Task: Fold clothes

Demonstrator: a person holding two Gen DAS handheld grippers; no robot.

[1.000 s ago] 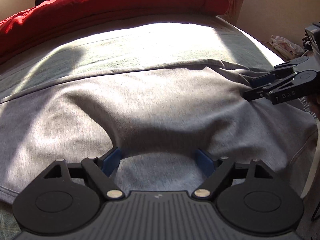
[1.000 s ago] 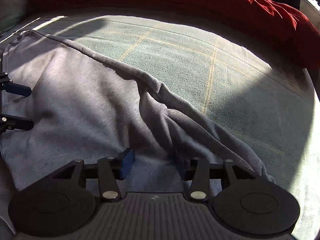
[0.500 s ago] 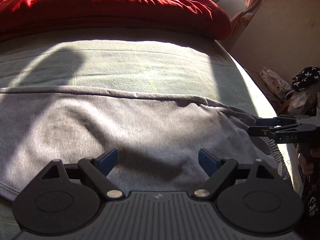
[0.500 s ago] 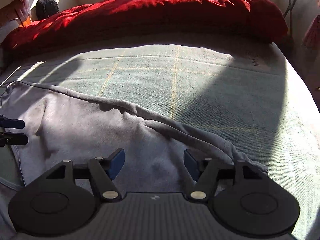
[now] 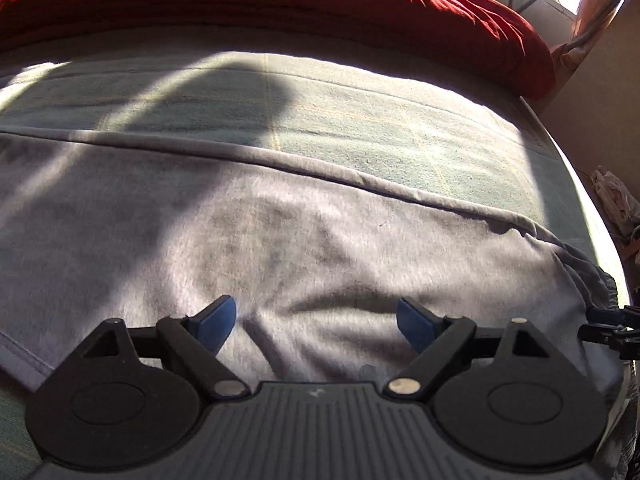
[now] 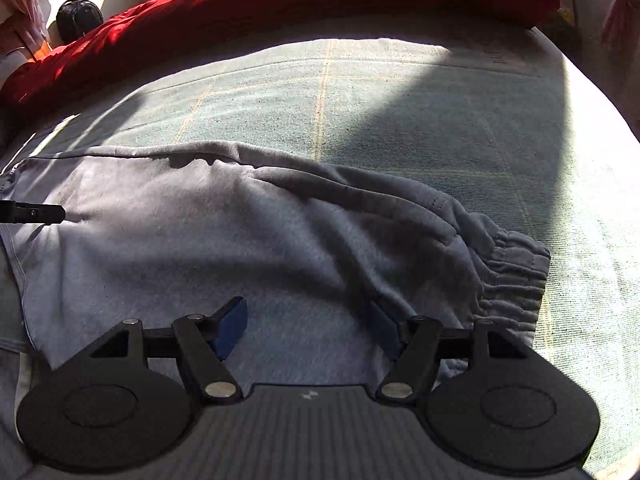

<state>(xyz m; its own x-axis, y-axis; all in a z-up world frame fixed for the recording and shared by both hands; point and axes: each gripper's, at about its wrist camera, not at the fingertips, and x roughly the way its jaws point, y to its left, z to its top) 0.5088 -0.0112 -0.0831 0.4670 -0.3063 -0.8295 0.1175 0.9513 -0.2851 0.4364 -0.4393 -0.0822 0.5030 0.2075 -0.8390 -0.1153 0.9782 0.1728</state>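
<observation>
A grey sweat garment (image 5: 304, 240) lies folded flat across the green checked bed cover, its elastic waistband (image 6: 516, 276) bunched at the right end. My left gripper (image 5: 316, 318) hovers open over the cloth, nothing between its blue pads. My right gripper (image 6: 308, 326) is over the waistband end; its jaws are opening and only flat cloth lies below them, not pinched. The right gripper's tips show at the right edge of the left wrist view (image 5: 608, 326), and the left gripper's tip (image 6: 36, 214) shows at the left of the right wrist view.
A red duvet (image 5: 280, 8) is heaped along the far side of the bed. The green cover (image 6: 400, 120) lies bare beyond the garment. The bed's right edge (image 5: 580, 184) drops to a floor with loose clothes. A dark bag (image 6: 78, 16) sits far left.
Both grippers drew back from the garment and rolled. The right jaws spread and let go of the cloth fold they were around. The garment now lies flatter.
</observation>
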